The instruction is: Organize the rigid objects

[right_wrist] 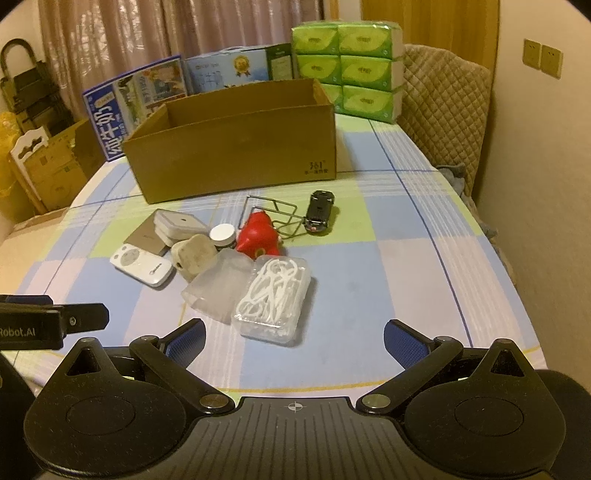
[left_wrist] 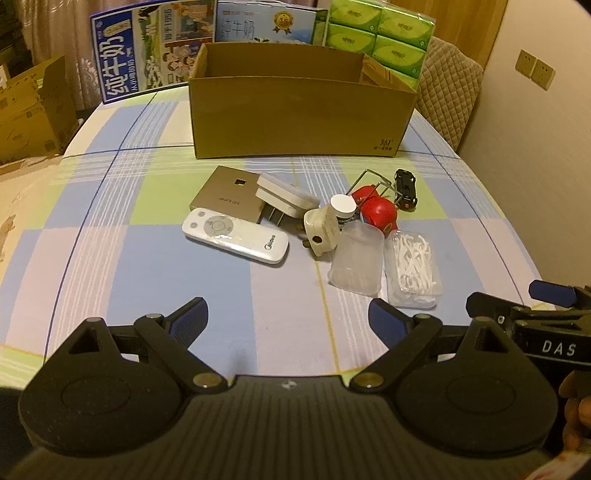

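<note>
An open cardboard box (left_wrist: 295,122) (right_wrist: 236,147) stands at the back of the checked tablecloth. In front of it lies a cluster: white remote (left_wrist: 236,235) (right_wrist: 142,267), gold flat box (left_wrist: 225,194), white adapter (left_wrist: 286,194) (right_wrist: 179,223), beige plug (left_wrist: 321,229) (right_wrist: 194,258), white-capped jar (left_wrist: 343,208) (right_wrist: 222,235), red toy (left_wrist: 378,212) (right_wrist: 258,236), wire rack (left_wrist: 376,182) (right_wrist: 273,212), black toy car (left_wrist: 405,188) (right_wrist: 319,210), frosted case (left_wrist: 356,260) (right_wrist: 218,288), clear floss-pick box (left_wrist: 413,267) (right_wrist: 273,299). My left gripper (left_wrist: 288,319) and right gripper (right_wrist: 293,338) hover open and empty near the front edge.
Milk cartons (left_wrist: 147,48) (right_wrist: 136,99) and green tissue packs (left_wrist: 380,33) (right_wrist: 347,70) stand behind the box. A quilted chair (right_wrist: 443,107) sits at the right by the wall. Cardboard cartons (left_wrist: 29,114) stand left of the table.
</note>
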`<state>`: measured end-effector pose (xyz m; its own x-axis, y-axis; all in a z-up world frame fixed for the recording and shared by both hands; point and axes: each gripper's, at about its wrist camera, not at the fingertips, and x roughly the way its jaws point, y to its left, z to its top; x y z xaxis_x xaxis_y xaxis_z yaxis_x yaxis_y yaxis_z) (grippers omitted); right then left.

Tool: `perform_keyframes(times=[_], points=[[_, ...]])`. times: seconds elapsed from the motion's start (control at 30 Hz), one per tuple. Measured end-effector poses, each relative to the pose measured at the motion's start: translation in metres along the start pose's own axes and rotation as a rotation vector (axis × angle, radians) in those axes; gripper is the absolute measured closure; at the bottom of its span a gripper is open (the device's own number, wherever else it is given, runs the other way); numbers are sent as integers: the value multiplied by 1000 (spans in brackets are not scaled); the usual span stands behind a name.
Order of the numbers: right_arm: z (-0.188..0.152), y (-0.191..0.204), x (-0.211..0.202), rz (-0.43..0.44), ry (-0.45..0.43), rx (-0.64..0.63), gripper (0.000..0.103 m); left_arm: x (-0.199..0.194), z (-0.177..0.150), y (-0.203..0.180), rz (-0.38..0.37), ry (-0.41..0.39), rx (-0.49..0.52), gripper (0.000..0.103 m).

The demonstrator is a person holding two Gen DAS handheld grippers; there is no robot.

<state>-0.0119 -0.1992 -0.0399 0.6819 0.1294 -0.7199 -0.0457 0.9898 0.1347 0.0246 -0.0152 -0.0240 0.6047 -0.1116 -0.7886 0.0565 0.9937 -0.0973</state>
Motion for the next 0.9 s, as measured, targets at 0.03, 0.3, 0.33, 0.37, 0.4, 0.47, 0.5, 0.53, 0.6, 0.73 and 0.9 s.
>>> perform_keyframes(times=[0.03,0.3,0.33,0.37,0.4,0.47,0.5,0.53,0.6,0.73,0.9], points=[[0,-1,2,1,0,5,3,3,1,0,3,1,7,11],[5,6,36,34,33,6,19,29,12,7,-7,33,9,12],[6,7,41,39,34,10,20,32,13,7,-6,34,14,12],[7,7,46,42,37,13,20,35,14,6,-6,35,19,12],[9,7,51,45,42,16,21,38,15,5,-8,36,24,12],[11,8,63,44,52,16,22,44,17,4,-13,43,34,12],[12,7,68,46,61,20,23,47,17,3,-16,47,38,12],[12,7,73,52,71,27,23,50,17,2,-17,50,40,12],[14,7,82,54,82,31,24,54,17,1,-21,57,47,12],[15,5,94,43,92,25,31,61,16,-1,-40,66,56,12],[19,-8,95,13,85,16,35,69,15,-5,-91,68,44,12]])
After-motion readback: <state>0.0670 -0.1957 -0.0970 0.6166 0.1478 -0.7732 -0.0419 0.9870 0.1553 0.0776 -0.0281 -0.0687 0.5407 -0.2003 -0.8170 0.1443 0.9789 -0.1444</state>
